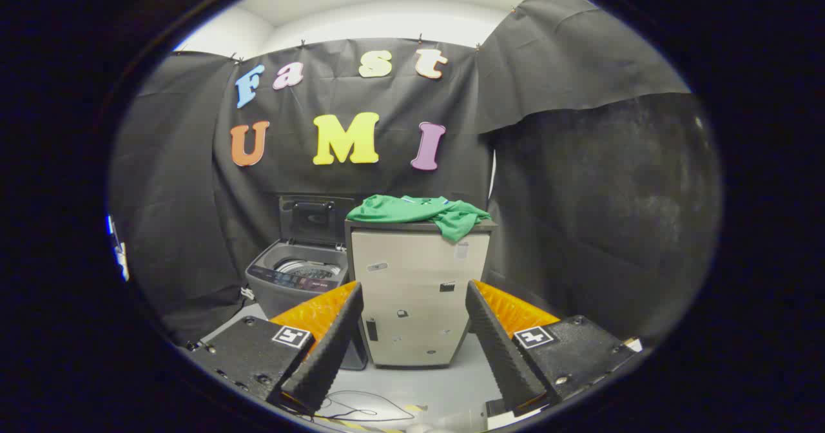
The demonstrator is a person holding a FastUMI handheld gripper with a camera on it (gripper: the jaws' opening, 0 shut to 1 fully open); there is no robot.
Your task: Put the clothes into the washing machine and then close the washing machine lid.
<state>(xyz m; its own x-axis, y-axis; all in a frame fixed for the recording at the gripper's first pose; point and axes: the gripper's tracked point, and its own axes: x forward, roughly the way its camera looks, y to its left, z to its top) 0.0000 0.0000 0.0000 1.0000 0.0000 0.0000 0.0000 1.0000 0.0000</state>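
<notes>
A green garment [419, 212] lies crumpled on top of a beige cabinet [416, 291], one corner hanging over its front right edge. To the cabinet's left stands a grey top-loading washing machine [298, 278] with its lid [316, 219] raised upright, the drum visible inside. My gripper [414, 291] is open, well short of the cabinet, with nothing between its fingers. The garment sits beyond and above the fingertips.
Black cloth walls close the booth behind and on both sides. The pale floor [412, 388] runs under the fingers, with a thin cable [361, 410] lying on it just below them. The cabinet stands close against the washing machine's right side.
</notes>
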